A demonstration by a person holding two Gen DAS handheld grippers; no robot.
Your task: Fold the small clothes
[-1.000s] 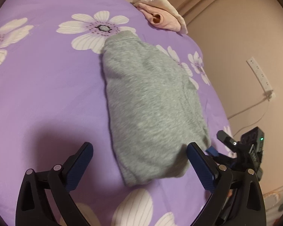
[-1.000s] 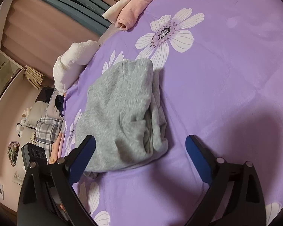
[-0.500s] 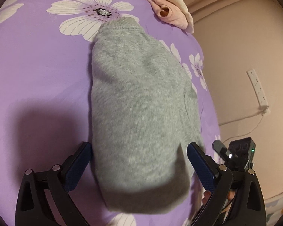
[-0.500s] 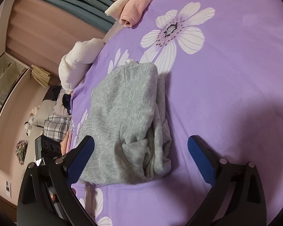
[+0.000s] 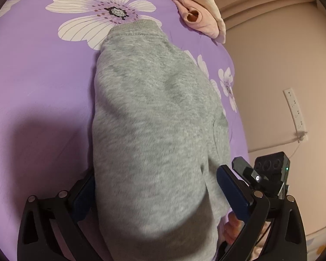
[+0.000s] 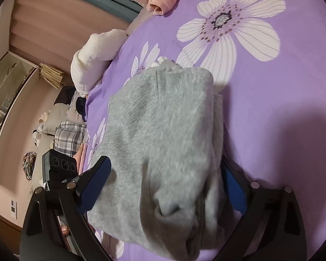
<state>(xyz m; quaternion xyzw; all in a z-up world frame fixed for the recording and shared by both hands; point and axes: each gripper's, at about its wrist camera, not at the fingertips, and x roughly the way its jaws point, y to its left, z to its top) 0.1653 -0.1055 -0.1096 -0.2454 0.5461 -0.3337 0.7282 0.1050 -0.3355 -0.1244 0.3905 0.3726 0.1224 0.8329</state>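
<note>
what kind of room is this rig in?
Most likely a bedroom: the grey garment lies on a purple floral bedspread, curtains hang behind, and a shelf unit stands beside piled clothes.

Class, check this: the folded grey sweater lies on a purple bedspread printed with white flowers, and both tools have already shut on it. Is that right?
Not quite. The grey sweater does lie on the purple flowered bedspread, but both wrist views show the left tool and right tool open, their fingers straddling the garment's near end.

purple flowered bed cover (image 5: 39, 82); grey folded garment (image 5: 154, 130) lying mid-bed, pink rolled clothes (image 5: 195, 19) at far edge
</note>
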